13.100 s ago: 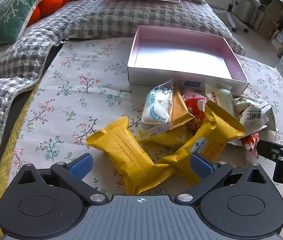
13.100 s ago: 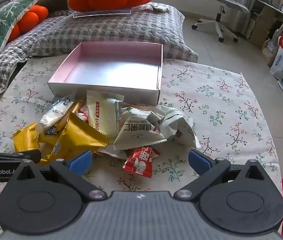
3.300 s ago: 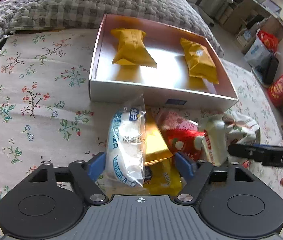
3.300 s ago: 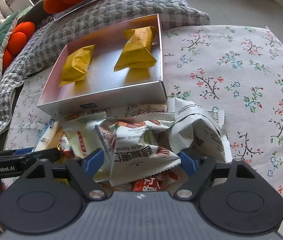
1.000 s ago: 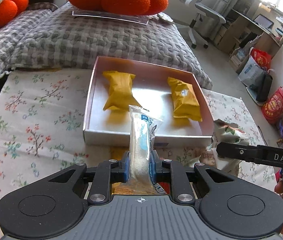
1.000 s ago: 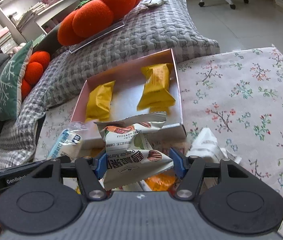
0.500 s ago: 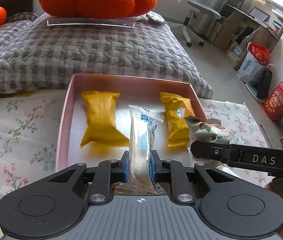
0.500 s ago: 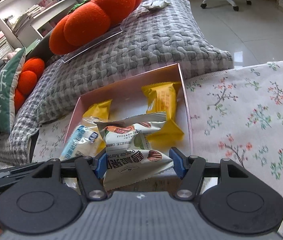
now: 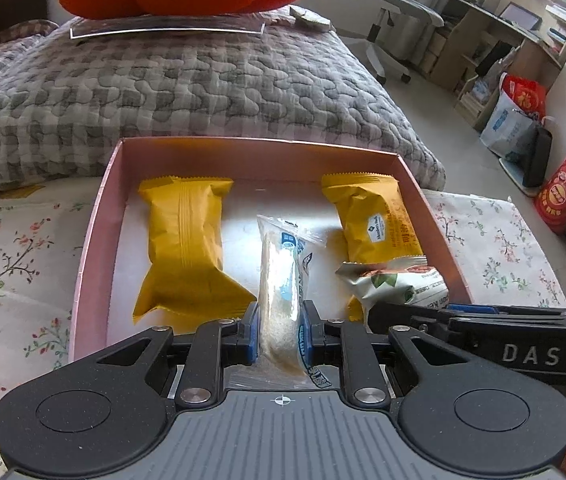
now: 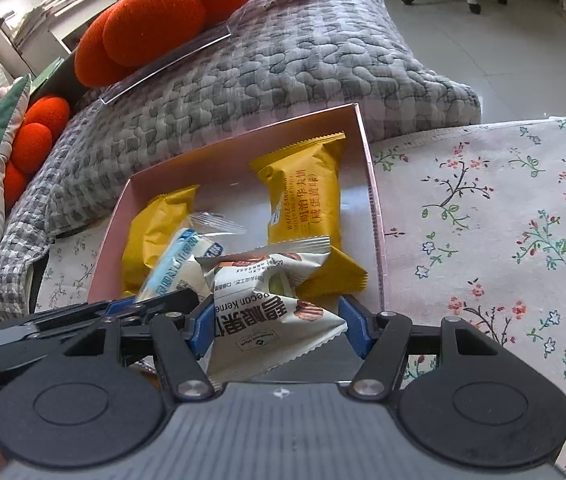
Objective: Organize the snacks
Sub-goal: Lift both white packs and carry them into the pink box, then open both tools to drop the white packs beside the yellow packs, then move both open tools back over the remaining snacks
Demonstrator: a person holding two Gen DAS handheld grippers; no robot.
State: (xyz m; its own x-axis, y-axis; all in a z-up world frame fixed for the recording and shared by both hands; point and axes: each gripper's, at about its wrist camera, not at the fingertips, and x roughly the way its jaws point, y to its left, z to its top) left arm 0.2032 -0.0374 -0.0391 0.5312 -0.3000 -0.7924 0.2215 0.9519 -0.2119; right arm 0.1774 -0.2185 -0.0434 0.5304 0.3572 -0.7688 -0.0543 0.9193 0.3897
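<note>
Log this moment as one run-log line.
left gripper: shut on clear rice-cracker pack | right gripper: shut on pecan pack | both over pink box | yellow packs inside: two

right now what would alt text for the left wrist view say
The left hand-held gripper holds a clear snack packet upright over a pink box with two yellow packets inside. The right hand-held gripper brings a white packet alongside.
</note>
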